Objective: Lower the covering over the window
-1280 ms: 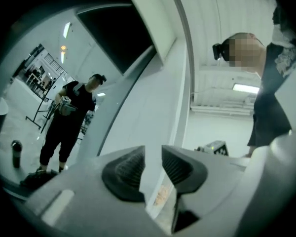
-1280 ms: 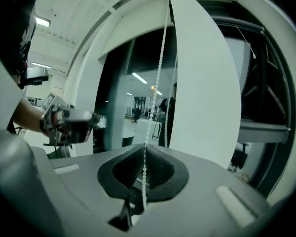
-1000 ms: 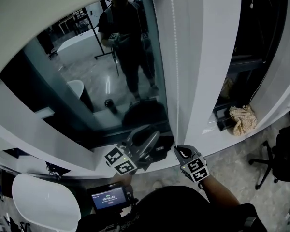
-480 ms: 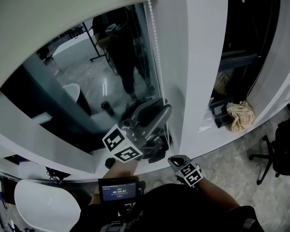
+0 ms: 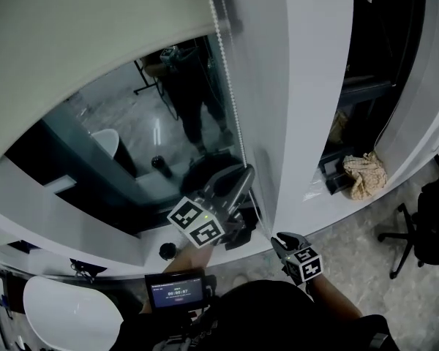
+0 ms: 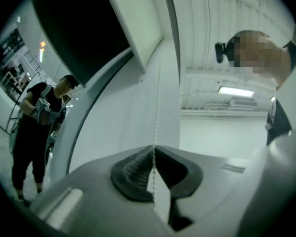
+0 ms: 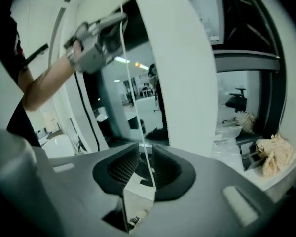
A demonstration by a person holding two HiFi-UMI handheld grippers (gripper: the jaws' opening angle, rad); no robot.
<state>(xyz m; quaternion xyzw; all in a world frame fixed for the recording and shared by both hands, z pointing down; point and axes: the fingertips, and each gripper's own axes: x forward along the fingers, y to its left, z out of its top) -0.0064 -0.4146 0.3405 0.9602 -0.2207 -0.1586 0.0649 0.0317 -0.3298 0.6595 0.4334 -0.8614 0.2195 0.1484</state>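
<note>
The pale roller blind [image 5: 80, 50] covers the top of the dark window [image 5: 146, 137]. Its white bead chain [image 5: 230, 108] hangs along the window's right edge. My left gripper [image 5: 243, 178] is raised at the chain; its jaws have just been closing. In the left gripper view it [image 6: 153, 151] is shut on the bead chain [image 6: 157, 93]. My right gripper [image 5: 279, 238] sits lower, by the sill; its jaws have just been opening. In the right gripper view it [image 7: 144, 158] stands open, the bead chain [image 7: 122, 43] running loose between the pads up to the left gripper [image 7: 94, 42].
A white pillar [image 5: 307, 86] stands right of the chain. A crumpled cloth [image 5: 366, 175] lies on the sill at the right. An office chair [image 5: 424, 232] is at the far right, a white round seat [image 5: 66, 313] at the lower left, a small screen [image 5: 177, 292] below my hands.
The blind's lower edge has come down over the glass. My left gripper rose to the chain and shut on it. My right gripper sank toward the sill and let the chain go.
</note>
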